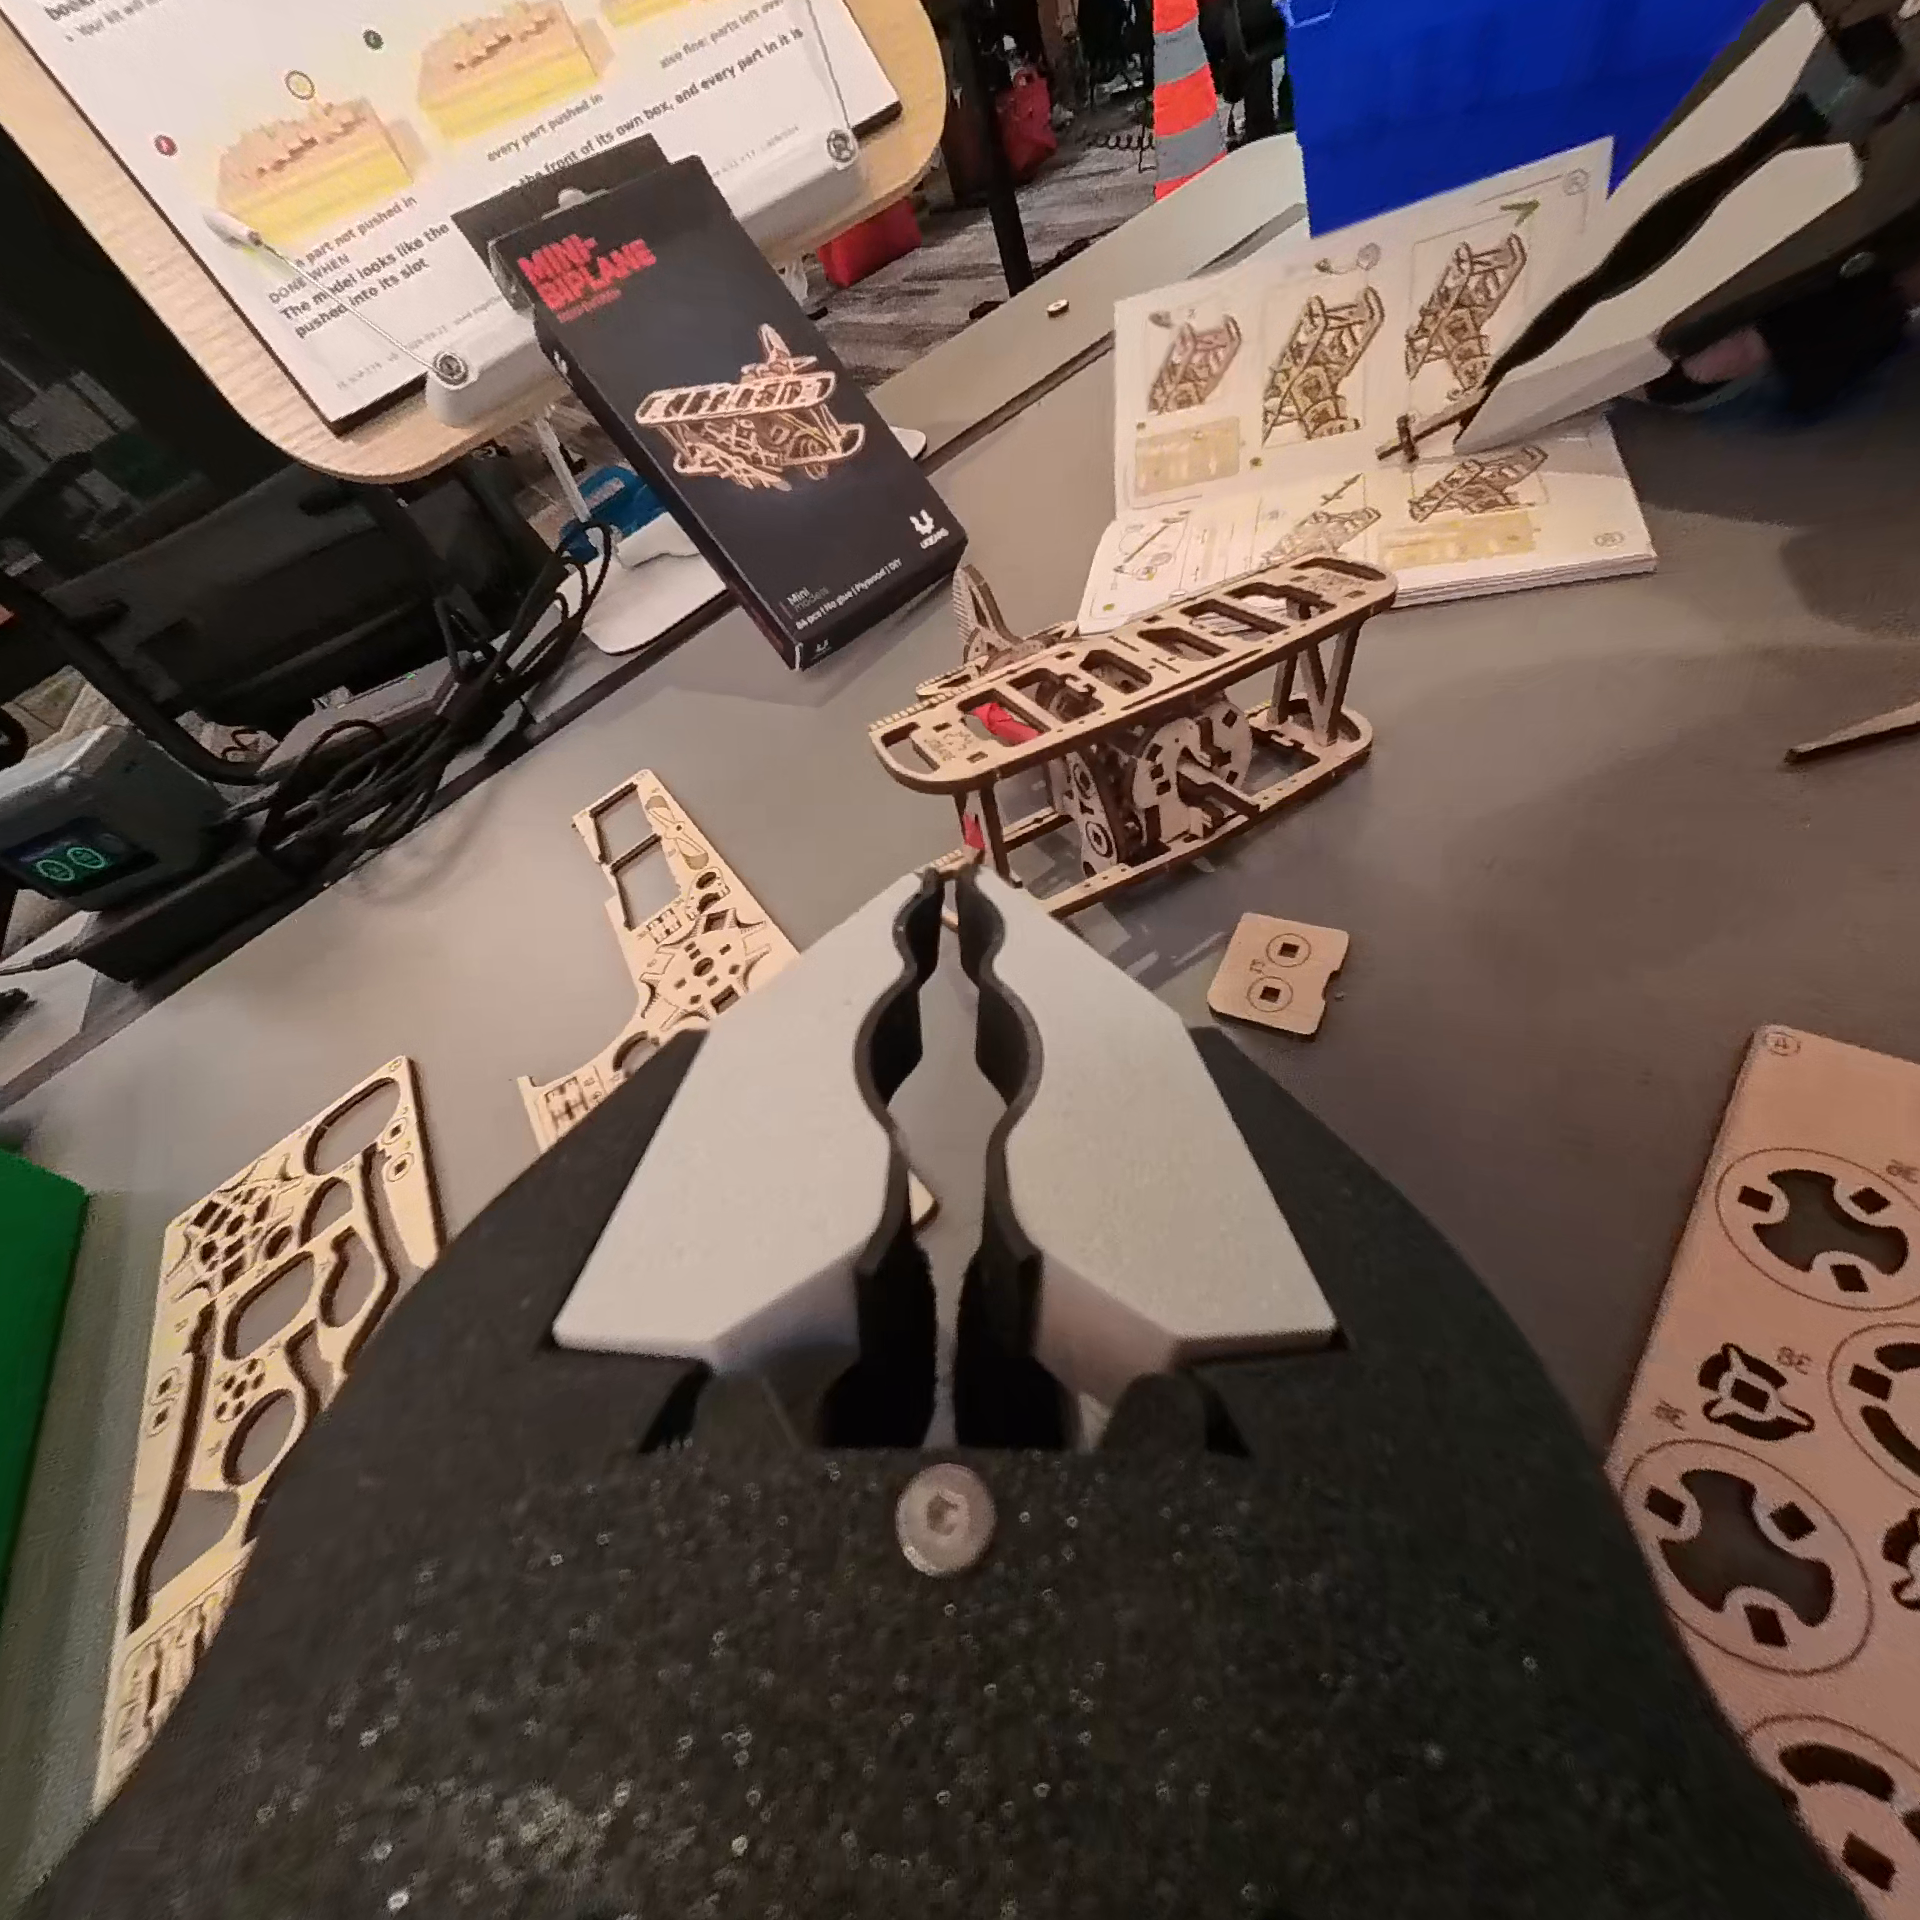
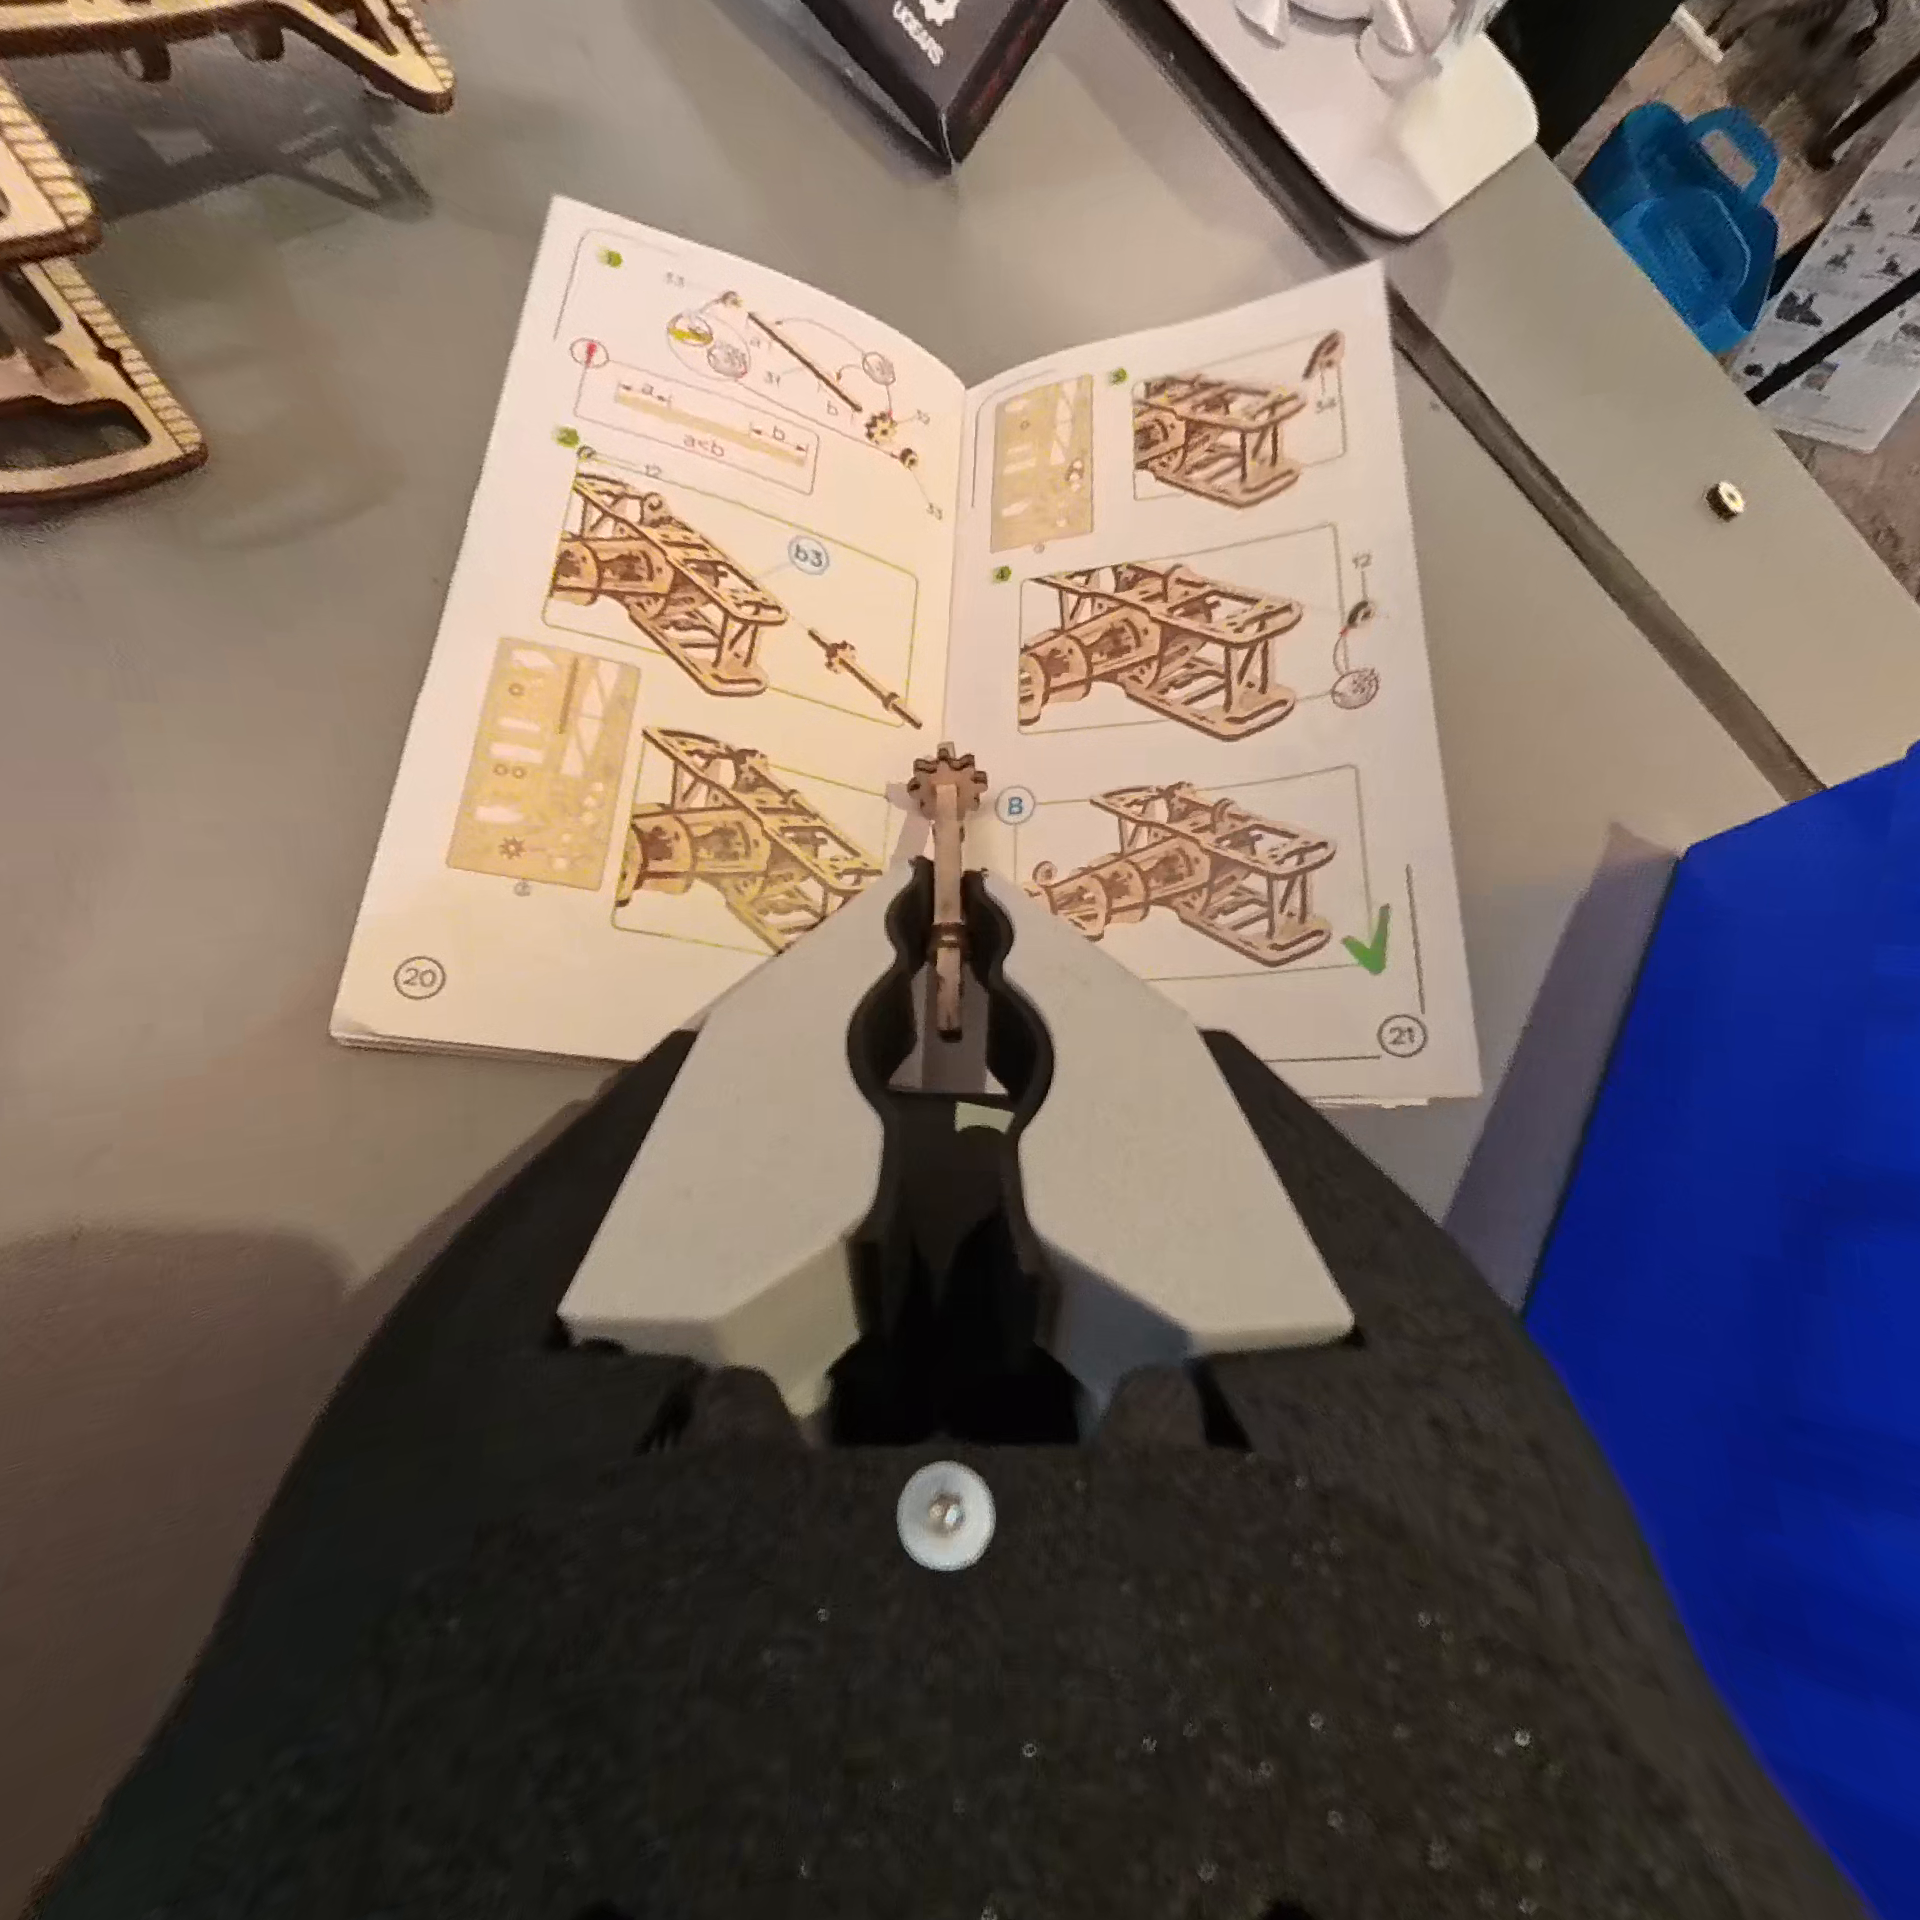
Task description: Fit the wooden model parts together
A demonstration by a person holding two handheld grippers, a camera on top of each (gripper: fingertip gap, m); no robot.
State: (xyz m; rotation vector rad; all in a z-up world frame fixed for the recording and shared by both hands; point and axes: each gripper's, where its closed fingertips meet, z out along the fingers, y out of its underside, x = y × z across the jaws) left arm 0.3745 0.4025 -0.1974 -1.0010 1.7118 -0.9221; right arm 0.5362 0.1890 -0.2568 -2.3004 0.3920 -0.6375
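My right gripper (image 2: 945,873) is shut on a thin wooden axle (image 2: 945,914) with a small gear (image 2: 943,781) on its far end. It hovers over the open instruction booklet (image 2: 727,582). In the left wrist view the right gripper (image 1: 1475,410) shows at the upper right, with the axle (image 1: 1408,436) sticking out of it. My left gripper (image 1: 948,883) is shut on a thin wooden sliver, of which only an edge shows at the tips. It points at the half-built wooden biplane (image 1: 1132,727), just short of its lower wing. The biplane also shows in the right wrist view (image 2: 62,312).
Punched-out wooden part sheets lie at the left (image 1: 260,1299), in the middle (image 1: 675,935) and at the right (image 1: 1797,1403). A small loose wooden plate (image 1: 1280,971) lies near the biplane. The black kit box (image 1: 727,416) leans behind. A blue bin (image 2: 1745,1247) stands at the right.
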